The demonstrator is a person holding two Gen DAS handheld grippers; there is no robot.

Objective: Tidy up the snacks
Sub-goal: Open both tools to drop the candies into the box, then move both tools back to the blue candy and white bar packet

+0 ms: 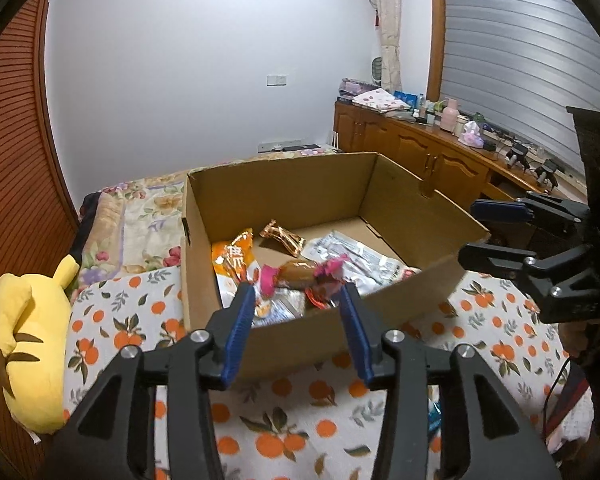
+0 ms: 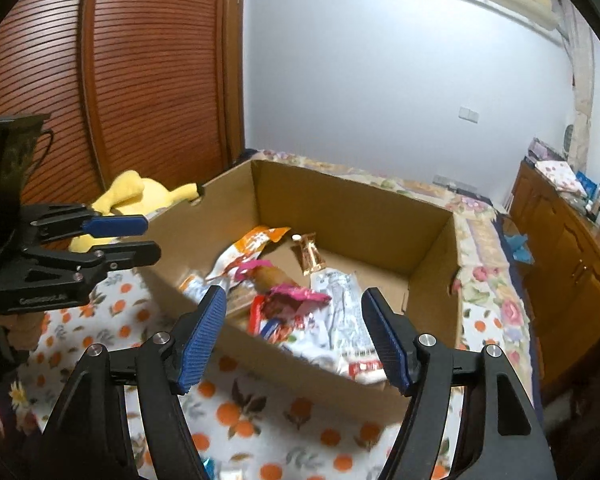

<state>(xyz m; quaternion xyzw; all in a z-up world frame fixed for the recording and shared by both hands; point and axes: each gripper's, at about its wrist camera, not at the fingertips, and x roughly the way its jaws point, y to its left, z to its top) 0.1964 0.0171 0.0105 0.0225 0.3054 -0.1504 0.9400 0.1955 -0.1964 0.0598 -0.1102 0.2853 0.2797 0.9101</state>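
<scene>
Both your tools are empty and parted: the left tool (image 1: 296, 300) stands modestly apart, the right tool (image 2: 296, 312) wider. The snacks already lie inside the open brown cardboard box (image 1: 400, 216) on the orange-print blanket (image 1: 300, 432): an orange foil pouch (image 1: 236, 258), a brown pastry in pink-ended wrapper (image 1: 300, 272), a silvery white packet (image 2: 340, 304). You seem between drops. Next, find another loose snack; something coloured near the right view's bottom edge may be one, though it's unclear.
</scene>
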